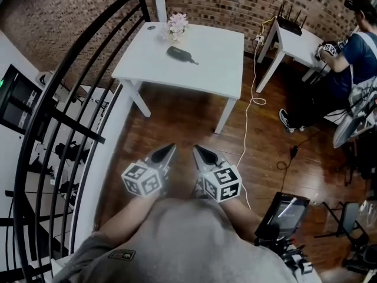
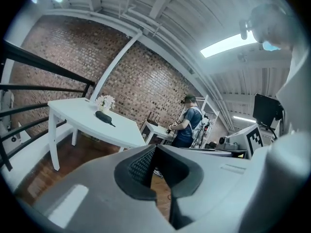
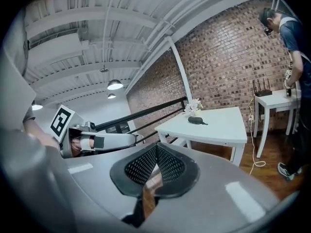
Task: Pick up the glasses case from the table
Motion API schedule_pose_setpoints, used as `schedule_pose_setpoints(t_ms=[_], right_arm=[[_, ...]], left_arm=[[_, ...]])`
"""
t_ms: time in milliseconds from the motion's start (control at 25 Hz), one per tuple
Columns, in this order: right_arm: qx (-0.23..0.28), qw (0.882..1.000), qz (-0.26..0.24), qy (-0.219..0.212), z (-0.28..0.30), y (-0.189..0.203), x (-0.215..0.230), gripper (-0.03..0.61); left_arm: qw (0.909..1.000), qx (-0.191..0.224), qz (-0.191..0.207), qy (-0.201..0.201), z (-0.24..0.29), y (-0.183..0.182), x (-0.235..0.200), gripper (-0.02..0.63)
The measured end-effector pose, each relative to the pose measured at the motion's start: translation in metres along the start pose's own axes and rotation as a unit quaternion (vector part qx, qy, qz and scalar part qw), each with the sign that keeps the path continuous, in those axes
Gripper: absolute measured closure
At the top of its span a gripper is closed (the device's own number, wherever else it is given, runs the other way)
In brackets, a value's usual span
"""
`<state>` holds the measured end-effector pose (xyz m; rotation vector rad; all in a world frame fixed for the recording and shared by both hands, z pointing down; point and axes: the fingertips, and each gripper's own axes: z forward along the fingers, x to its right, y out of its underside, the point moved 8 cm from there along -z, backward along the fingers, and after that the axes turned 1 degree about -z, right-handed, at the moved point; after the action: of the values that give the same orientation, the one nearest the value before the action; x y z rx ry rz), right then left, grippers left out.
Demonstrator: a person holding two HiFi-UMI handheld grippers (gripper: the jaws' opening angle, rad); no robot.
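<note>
left gripper (image 1: 169,150) and right gripper (image 1: 198,151), closed, point forward side by side.

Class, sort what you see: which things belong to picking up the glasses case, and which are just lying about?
Belongs: dark oval glasses case; square white table; left gripper; right gripper.
Lying about: pale flower posy; black router with antennas; white floor cable.

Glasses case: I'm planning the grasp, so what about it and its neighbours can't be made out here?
The glasses case: too small in every view to show its seam or what the thin tail at its end is.
A small dark item left of the flowers, head view: too small to identify.
</note>
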<state>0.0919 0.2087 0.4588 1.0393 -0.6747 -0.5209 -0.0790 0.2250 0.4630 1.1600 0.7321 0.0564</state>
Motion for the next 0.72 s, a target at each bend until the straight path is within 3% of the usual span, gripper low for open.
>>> schedule_pose_setpoints(t_ms=[160, 440, 720], right_arm=[[0.006, 1.000, -0.006, -0.013, 0.034, -0.029, 0.047, 0.569], [-0.003, 1.000, -0.005, -0.026, 0.070, -0.047, 0.083, 0.568], [-0.021, 1.000, -0.004, -0.019, 0.133, -0.061, 0.106, 0.568]], left_arm=[[0.9998, 0.012, 0.009, -0.013, 0.051, -0.031, -0.018, 0.613], [0.9994, 0.014, -0.001, -0.032, 0.087, -0.046, -0.039, 0.614], [0.9995, 0.009, -0.010, -0.029, 0.124, -0.072, -0.098, 0.614]])
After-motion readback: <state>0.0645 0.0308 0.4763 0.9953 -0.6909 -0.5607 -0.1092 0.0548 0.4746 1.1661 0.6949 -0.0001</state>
